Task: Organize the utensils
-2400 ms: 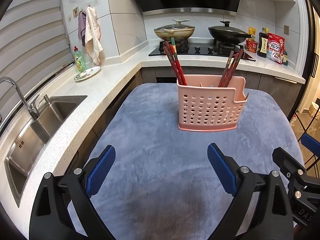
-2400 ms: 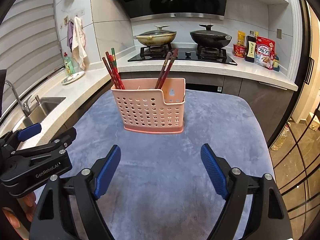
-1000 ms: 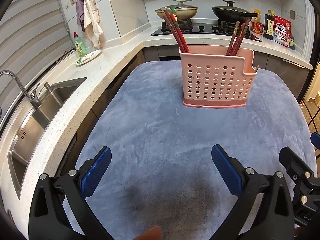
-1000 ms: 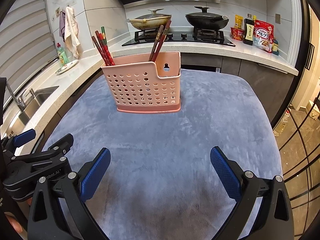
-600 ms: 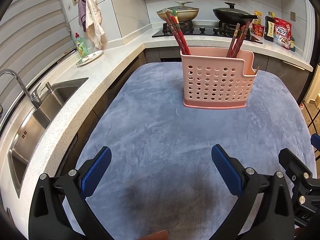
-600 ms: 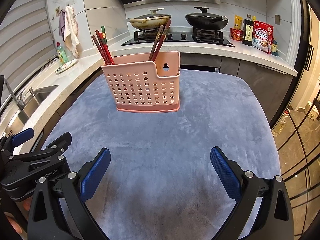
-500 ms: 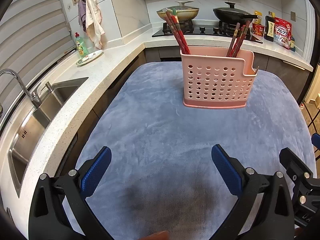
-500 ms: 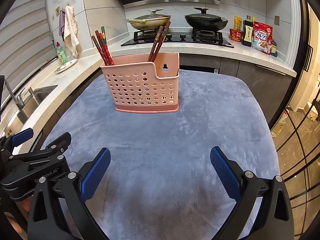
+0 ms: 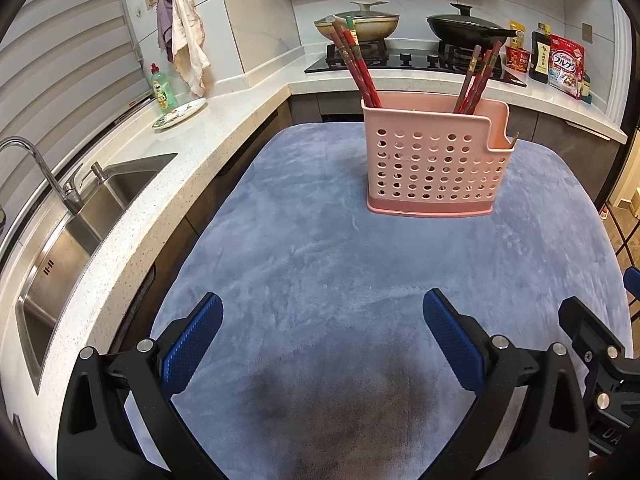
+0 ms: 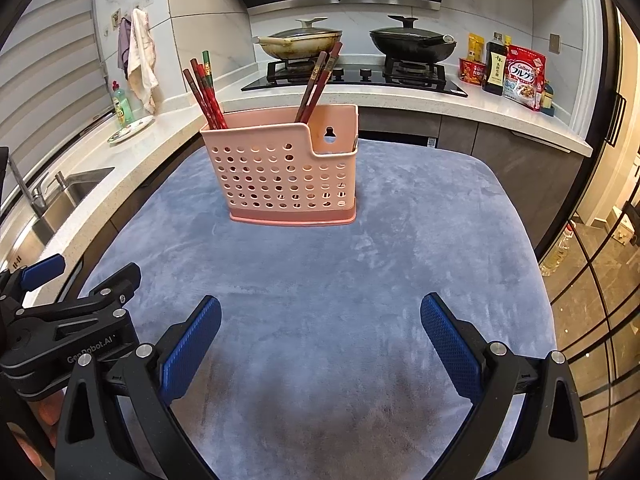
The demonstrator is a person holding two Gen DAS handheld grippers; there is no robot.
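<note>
Right wrist view: pink utensil basket stands straight ahead on the blue cloth, chopsticks upright inside; right gripper and left gripper both spread apart, empty, well short, about equally near.

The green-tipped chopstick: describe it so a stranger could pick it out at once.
Start at the blue cloth and find the pink holder standing on it. Two bunches of chopsticks lean out of it; take the left bunch, nearer the sink. In that bunch, the green-tipped chopstick reaches highest, and its top end is green where the others are red or brown.
</note>
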